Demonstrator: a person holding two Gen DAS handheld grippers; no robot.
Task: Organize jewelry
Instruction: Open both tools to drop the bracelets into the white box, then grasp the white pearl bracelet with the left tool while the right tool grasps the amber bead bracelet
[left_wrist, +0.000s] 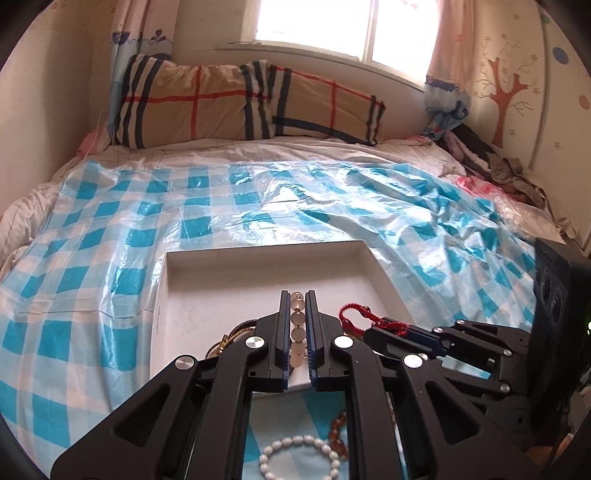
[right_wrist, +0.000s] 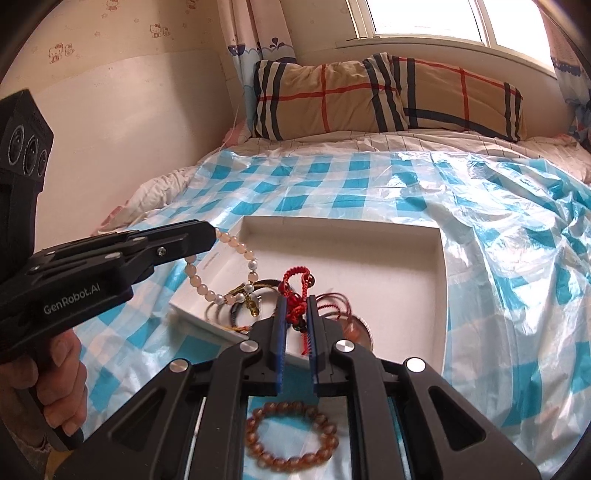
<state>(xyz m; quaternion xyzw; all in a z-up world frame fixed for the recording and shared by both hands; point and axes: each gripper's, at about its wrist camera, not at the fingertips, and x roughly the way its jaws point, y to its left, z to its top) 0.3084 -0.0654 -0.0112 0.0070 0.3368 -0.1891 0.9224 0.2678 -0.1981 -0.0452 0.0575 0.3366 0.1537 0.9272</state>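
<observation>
Over white tray (right_wrist: 439, 258) on bed: L gripper (left_wrist: 297, 295) pinching pale bead bracelet (right_wrist: 207, 291), R gripper (right_wrist: 295, 301) pinching red cord (right_wrist: 293, 284). Amber bracelet (right_wrist: 291, 432) & white bracelet (left_wrist: 299, 459) lie outside on checked sheet (right_wrist: 369, 184).

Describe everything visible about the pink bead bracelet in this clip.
The pink bead bracelet is a loop of round, pale pink, translucent-looking beads with a few pearly white ones. The left hand-held gripper is shut on its upper part, so it hangs over the near left corner of the white tray, its low end by the jewelry there.
</observation>
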